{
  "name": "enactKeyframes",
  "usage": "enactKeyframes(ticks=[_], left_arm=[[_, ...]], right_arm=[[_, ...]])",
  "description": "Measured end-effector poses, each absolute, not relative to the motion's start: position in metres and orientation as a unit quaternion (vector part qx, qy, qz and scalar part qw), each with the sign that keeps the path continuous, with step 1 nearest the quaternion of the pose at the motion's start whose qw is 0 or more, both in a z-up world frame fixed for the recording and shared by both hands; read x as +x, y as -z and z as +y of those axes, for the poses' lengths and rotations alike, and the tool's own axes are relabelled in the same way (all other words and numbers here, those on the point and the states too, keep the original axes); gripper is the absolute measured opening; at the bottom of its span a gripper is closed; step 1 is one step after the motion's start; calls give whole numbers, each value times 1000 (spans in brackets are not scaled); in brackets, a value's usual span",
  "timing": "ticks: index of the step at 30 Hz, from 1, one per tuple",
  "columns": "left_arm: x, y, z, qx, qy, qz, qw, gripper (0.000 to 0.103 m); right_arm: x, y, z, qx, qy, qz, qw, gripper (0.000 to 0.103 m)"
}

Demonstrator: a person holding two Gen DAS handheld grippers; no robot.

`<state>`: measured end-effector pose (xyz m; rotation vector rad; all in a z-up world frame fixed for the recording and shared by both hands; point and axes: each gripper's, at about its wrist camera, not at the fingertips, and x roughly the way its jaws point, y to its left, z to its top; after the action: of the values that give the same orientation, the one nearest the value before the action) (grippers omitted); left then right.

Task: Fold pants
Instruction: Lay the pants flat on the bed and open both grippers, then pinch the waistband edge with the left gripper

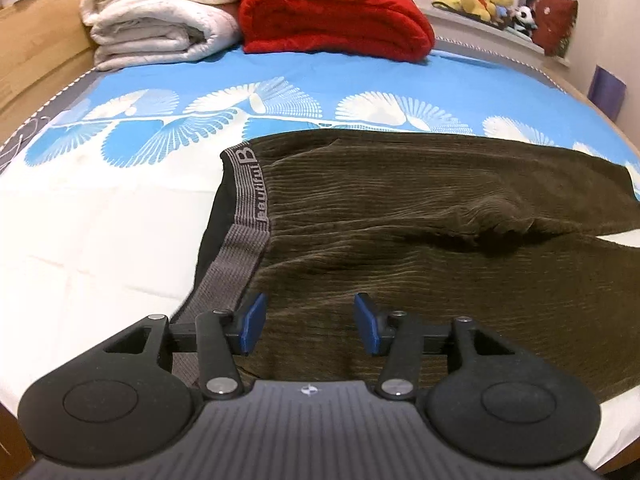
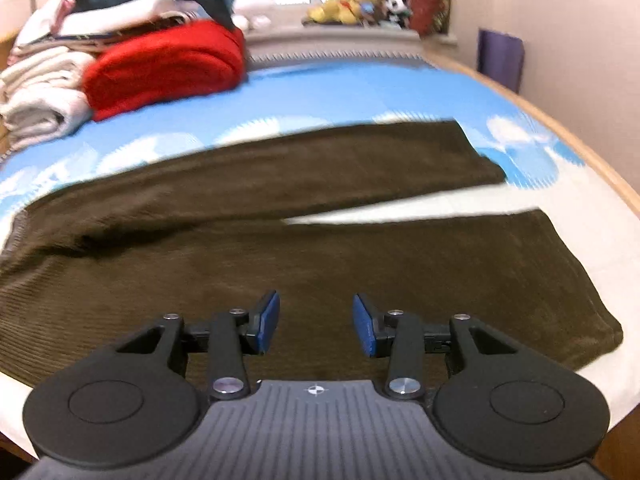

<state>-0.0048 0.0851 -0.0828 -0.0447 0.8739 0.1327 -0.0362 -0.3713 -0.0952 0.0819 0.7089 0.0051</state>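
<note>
Pants, dark olive corduroy, lie flat across the bed, waistband to the left, legs running right. Placed spread out like this so a lengthwise fold is possible, by my read; nothing folded yet, both legs still side by side.

Far left: stacked white blankets and a red blanket sit at the far side of the bed, well apart from the pants, so they don't block anything. White sheet left of the waistband is bare, good room there.

Grey elastic waistband with lettering marks the left edge of the garment. The left gripper hovers just beside its near end, over the near waist corner, jaws apart, nothing between the blue pads. Probably positioned to pinch that corner.

Middle: a rumple at the crotch, cloth bunched slightly. A wedge of white sheet shows between the two legs, widening to the right.

Right: the right gripper hangs over the near leg, jaws apart, empty. Likely set to take the near leg edge while the left takes the waist, then both carry it over onto the far leg. Right view is motion-blurred, so contact with the cloth is hard to tell.

Leg hems end near the right bed edge, wooden frame just beyond; little room there. Far side past the far leg is open blue sheet.
</note>
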Motion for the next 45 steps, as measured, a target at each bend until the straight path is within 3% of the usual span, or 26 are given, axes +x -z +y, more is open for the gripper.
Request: enactKeyframes(ticks=[13,17,25,31,33,35,45], left_arm=[[-19,81,61,-20,-55,416,907,59],[-22,75,58,-22,-52,409,911,66],[-37,62,42,17,-36,377,925,67],[-33,63,55,-14,-14,385,923,66],[-23,64,61,-30,-14,394,918,57],[-8,62,65,-41,0,404,914,2],[113,45,77,-28,1,400,916,0]], right_arm=[[-49,70,-306,19,-36,310,950,46],[-46,66,-290,11,-44,307,951,46],[-41,70,-278,21,-56,299,952,46],[-34,75,-280,22,-70,289,955,46],[-31,77,-279,23,-72,282,956,46],[-27,78,-280,24,-75,274,959,46],[3,87,-280,18,-112,276,954,46]])
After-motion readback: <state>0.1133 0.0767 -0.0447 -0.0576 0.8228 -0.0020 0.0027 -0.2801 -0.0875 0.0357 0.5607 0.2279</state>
